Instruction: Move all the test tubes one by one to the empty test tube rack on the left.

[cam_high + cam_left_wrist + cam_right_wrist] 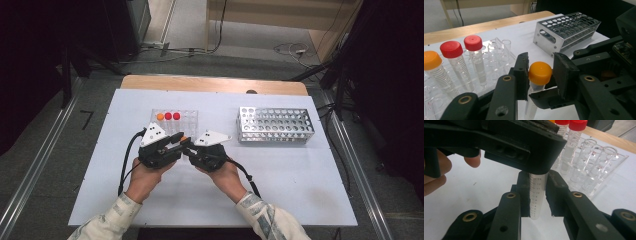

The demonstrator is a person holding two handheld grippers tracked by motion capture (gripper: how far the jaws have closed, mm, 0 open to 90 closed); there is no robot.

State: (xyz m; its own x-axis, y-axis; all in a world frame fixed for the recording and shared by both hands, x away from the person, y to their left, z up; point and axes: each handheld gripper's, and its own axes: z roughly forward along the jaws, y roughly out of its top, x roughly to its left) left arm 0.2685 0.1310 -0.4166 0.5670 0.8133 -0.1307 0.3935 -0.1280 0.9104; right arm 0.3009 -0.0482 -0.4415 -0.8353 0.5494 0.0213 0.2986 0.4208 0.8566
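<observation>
The right gripper's (537, 195) two black jaws are pressing on the graduated body of a clear plastic tube with an orange screw cap (537, 195), holding it upright between the two hands, above the white table (300, 170). The left gripper (540, 73) is reaching in from the other side, its jaws standing on either side of the orange cap (540, 72); the left pad is lying against the cap's edge, while the right pad seems to be leaving a thin gap, though the angle makes that hard to judge, so I cannot say it is gripping yet.

Beyond the grippers, a clear plastic rack (187, 120) is holding one orange-capped tube (434, 72) and two red-capped tubes (464, 62), and a perforated metal rack (275, 125) is standing apart to the right, with no tubes visible in it.

The likely step is twisting the cap off, and the risks are plain. If the left jaws are closing off-centre on the rounded cap, they may be sliding off as the hand turns. If the right grip on the smooth wall is too light, the whole tube may be spinning with the cap, or tilting and dropping to the table beside the clear rack.
</observation>
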